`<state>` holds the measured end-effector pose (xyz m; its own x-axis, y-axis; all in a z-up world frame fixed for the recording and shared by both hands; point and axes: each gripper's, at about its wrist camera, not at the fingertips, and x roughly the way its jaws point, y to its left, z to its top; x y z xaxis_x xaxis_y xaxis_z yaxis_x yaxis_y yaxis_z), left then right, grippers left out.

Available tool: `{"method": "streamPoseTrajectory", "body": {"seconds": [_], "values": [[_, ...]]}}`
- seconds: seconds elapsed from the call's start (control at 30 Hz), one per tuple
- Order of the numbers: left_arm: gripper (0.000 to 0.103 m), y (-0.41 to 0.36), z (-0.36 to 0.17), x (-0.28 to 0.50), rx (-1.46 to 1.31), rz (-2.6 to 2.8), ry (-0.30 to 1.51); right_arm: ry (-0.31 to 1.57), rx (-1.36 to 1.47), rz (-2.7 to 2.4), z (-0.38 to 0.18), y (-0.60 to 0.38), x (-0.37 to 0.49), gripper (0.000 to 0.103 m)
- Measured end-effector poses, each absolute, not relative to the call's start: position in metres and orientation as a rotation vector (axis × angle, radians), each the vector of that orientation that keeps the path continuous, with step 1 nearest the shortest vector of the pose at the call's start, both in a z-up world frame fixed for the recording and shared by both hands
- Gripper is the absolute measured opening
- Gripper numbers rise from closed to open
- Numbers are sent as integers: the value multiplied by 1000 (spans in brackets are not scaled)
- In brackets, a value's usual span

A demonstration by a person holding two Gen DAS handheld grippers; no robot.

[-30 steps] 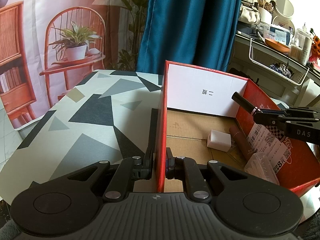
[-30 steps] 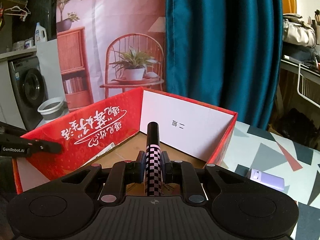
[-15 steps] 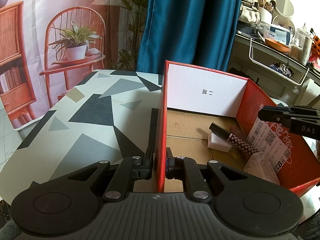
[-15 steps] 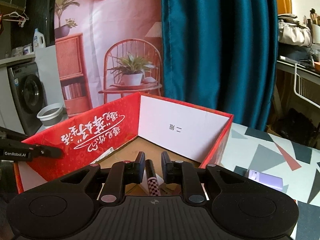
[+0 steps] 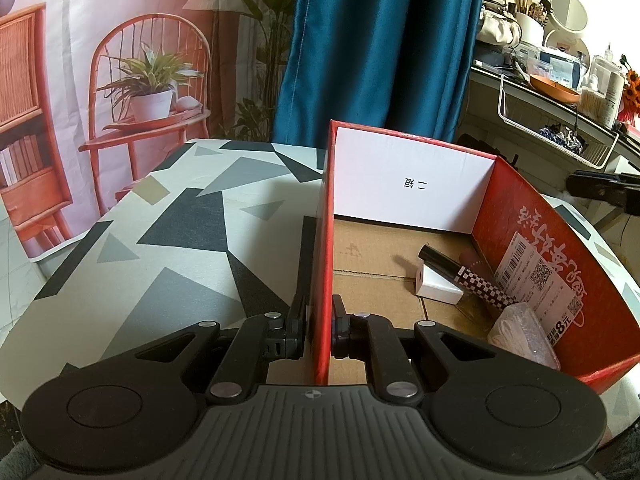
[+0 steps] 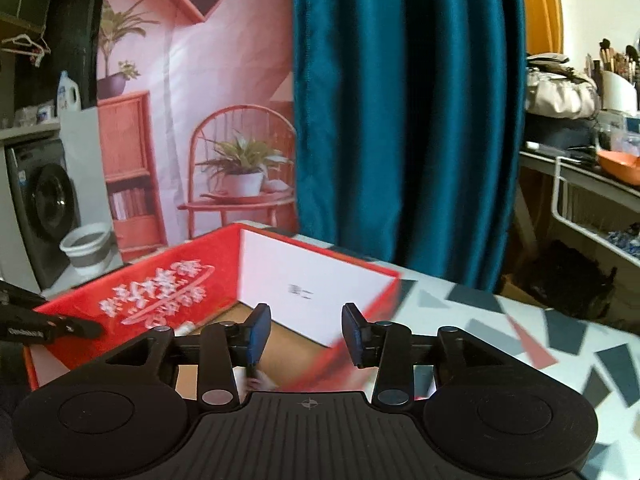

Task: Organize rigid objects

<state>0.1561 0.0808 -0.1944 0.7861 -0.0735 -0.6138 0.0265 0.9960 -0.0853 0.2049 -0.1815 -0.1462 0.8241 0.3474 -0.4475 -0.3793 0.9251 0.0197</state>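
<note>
Checkered tube [image 5: 478, 283]: lies inside the red box [image 5: 325, 216], its dark cap propped across a small white block [image 5: 436, 285], near the wall that carries a barcode label [image 5: 538, 276].
Left view, tool: the left tool [image 5: 320, 322] is clamped on the box's near wall, one finger outside and one inside, steadying it on the patterned tabletop [image 5: 172, 248].
Left view, contents: a brownish stick [image 5: 474, 261] and a clear crinkled packet [image 5: 520, 334] sit beside the tube; the box floor toward the white end panel is bare cardboard.
Left view, edge: a dark tip of the right tool [image 5: 600, 191] shows above the far wall, outside the box.
Right view, tool: the right tool [image 6: 306, 334] hangs above the box's corner with its jaws spread wide and nothing between them; the picture is blurred.
Right view, box: the red box [image 6: 168, 292] sits low in frame, with the left tool's tip [image 6: 52, 326] at its wall.
Step in hand: the tube looks delivered, the drop apparently complete.
Next move: likely fetching another loose item from the tabletop while the left tool holds the box; none is clearly visible here.
</note>
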Motion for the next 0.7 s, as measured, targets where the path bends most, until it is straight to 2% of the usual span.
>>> {"method": "streamPoseTrajectory", "body": {"seconds": [0.3,0.53,0.7], "values": [[14,81,-194,157,-71,-57,678,600,-162,329,-160,-231,225,37],[14,82,-194,159,-72,-66,685,760,-176,376,-211,-229,243,36],[14,81,-194,159,-58,-65,693,804,-85,373,-242,-226,248,36]]}}
